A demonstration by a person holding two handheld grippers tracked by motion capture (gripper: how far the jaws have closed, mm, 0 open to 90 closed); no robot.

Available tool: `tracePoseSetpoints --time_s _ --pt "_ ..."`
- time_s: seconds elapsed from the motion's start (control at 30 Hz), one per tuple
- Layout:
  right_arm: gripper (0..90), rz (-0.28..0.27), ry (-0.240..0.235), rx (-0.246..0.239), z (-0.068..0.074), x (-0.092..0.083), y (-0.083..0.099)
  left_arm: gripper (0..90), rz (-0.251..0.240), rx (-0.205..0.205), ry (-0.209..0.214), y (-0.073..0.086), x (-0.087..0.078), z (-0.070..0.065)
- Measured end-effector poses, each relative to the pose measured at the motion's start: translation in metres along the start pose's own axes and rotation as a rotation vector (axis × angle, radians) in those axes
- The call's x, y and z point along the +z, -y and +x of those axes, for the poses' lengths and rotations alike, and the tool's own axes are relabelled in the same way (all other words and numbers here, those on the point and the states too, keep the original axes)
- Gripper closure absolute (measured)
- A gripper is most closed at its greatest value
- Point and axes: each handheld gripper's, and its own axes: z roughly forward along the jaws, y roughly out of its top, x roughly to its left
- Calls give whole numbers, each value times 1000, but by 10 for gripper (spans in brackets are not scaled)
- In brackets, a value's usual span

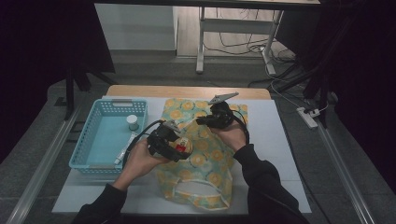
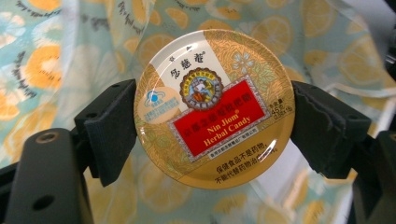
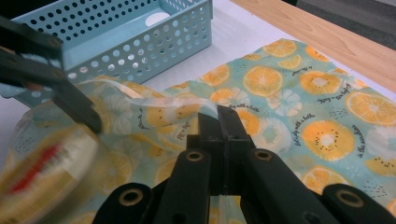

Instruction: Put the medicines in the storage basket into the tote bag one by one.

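At the centre of the high view, the left gripper (image 1: 180, 145) is clamped on a round candy tin (image 2: 214, 108) over the fruit-print bag (image 1: 205, 161). Just upper right, the right gripper (image 3: 223, 122) pinches the bag's rim, jaws together, with the blue basket (image 1: 93, 140) at left.

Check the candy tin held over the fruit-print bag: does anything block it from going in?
Nothing visible does. The left tongs clamp the candy tin over the bag, while the right tongs pinch the bag's rim and lift it open.
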Motion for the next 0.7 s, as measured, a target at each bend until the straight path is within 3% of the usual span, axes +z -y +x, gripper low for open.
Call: tracePoseSetpoints --time_s 0.27,0.7 --pt "900 3 9 6 -3 3 1 206 23 20 1 -9 32 5" --pt "900 11 27 15 -11 8 5 205 46 43 -37 -15 67 12"
